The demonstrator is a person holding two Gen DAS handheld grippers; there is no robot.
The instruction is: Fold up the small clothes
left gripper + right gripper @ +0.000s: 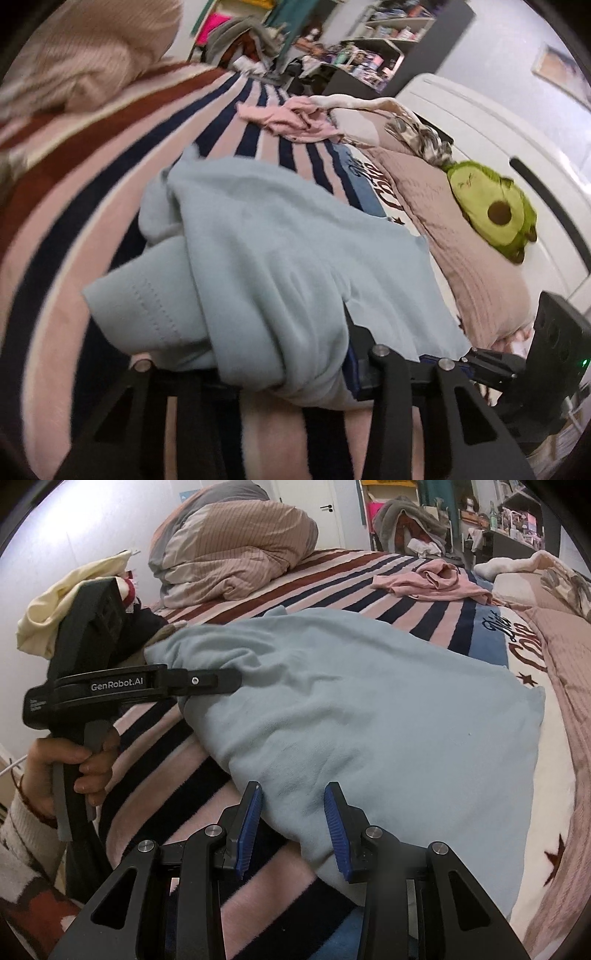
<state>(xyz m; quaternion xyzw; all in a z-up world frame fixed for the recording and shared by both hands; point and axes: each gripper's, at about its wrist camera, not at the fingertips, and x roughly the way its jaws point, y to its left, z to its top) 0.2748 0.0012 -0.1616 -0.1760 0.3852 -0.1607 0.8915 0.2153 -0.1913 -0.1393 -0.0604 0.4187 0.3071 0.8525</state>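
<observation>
A light blue garment [369,716] lies spread on the striped blanket [369,576]. My left gripper [221,681] is shut on its left edge; in the left wrist view the bunched cloth [280,280] drapes over the fingers and hides them. My right gripper [293,823] is open, its blue pads [249,823] straddling the garment's near edge without pinching it. The right gripper's body shows at the right of the left wrist view [491,363]. A crumpled pink garment [436,578] lies farther back on the bed.
A rolled duvet [236,542] sits at the bed's far left. A heap of clothes [66,602] lies behind my left gripper. A beige pillow [461,236] and an avocado plush [491,206] lie on the right. Cluttered shelves [376,33] stand beyond the bed.
</observation>
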